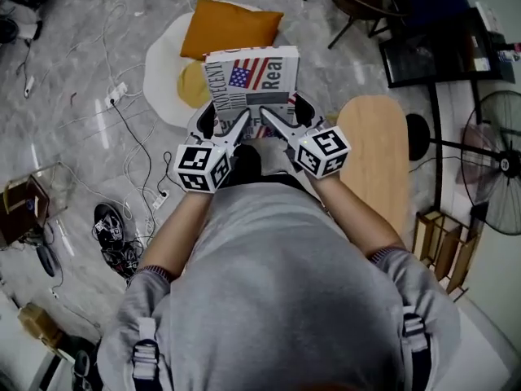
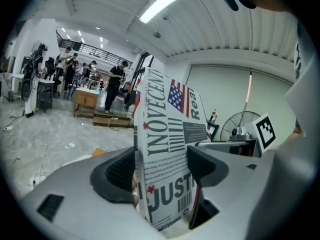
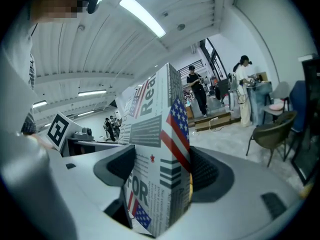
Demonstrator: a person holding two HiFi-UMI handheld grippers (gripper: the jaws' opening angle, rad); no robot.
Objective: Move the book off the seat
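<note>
The book [image 1: 252, 78] is a thick white volume with newspaper-style print and a flag on its cover. Both grippers carry it in the air in front of the person's chest, cover facing up, above the floor. My left gripper [image 1: 221, 122] is shut on its near left part; in the left gripper view the book [image 2: 167, 149] stands clamped between the dark pads [image 2: 121, 172]. My right gripper [image 1: 283, 117] is shut on its near right part, and the book [image 3: 157, 169] fills the gap between that gripper's pads [image 3: 202, 171].
Below the book lies a white round seat [image 1: 167, 72] with an orange cushion [image 1: 228, 27] and a yellow one. A light wooden bench [image 1: 376, 153] runs at the right, a floor fan [image 1: 496, 161] beyond it. Cables and a power strip [image 1: 118, 94] trail across the marble floor at left.
</note>
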